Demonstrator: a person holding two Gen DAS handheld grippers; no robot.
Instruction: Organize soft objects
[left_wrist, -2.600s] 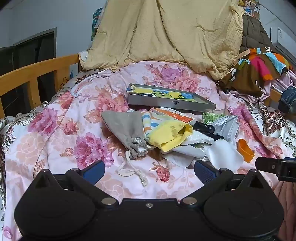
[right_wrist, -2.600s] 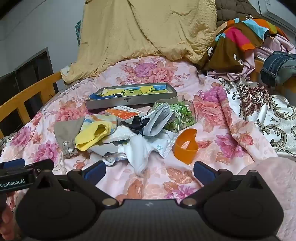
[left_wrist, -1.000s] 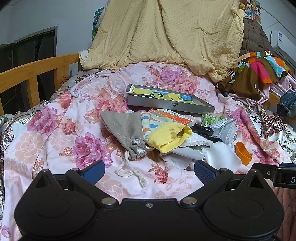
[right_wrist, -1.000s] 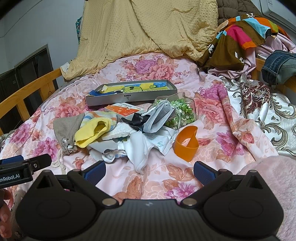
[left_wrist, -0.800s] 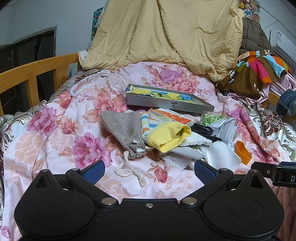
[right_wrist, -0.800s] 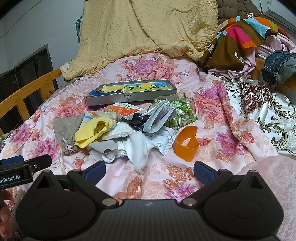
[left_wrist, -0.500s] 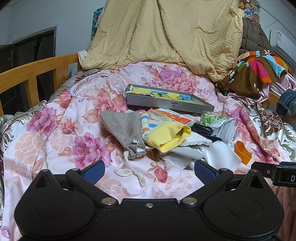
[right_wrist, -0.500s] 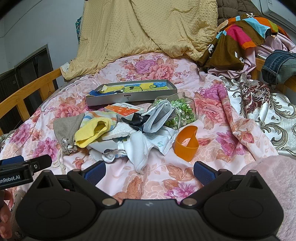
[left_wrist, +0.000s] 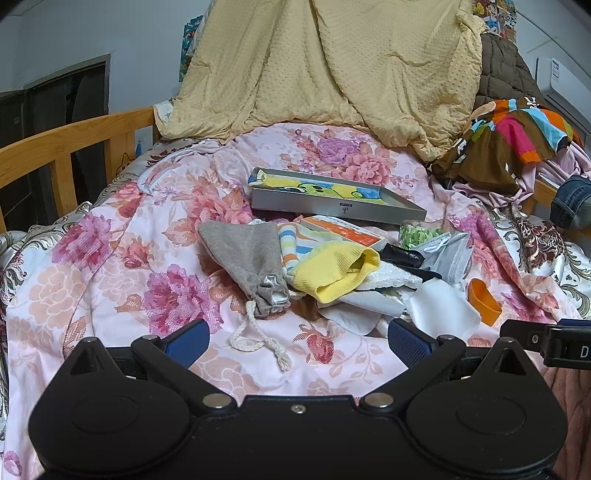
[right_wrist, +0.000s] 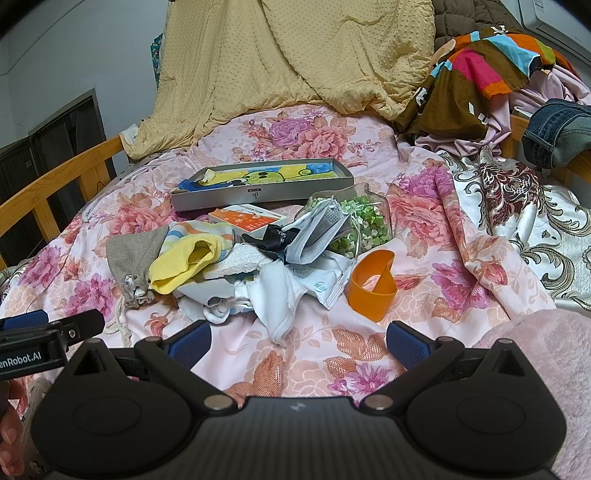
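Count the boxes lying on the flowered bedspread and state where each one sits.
2. The long grey box lies behind the pile of soft things; the small orange box lies just in front of it, at the pile's far edge. The pile may hide others.

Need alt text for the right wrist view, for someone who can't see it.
The open right gripper hovers over a floral bedspread before a pile of soft items: yellow sock, grey pouch, face mask, white cloths. An orange cup stands beside it, a grey tray behind.
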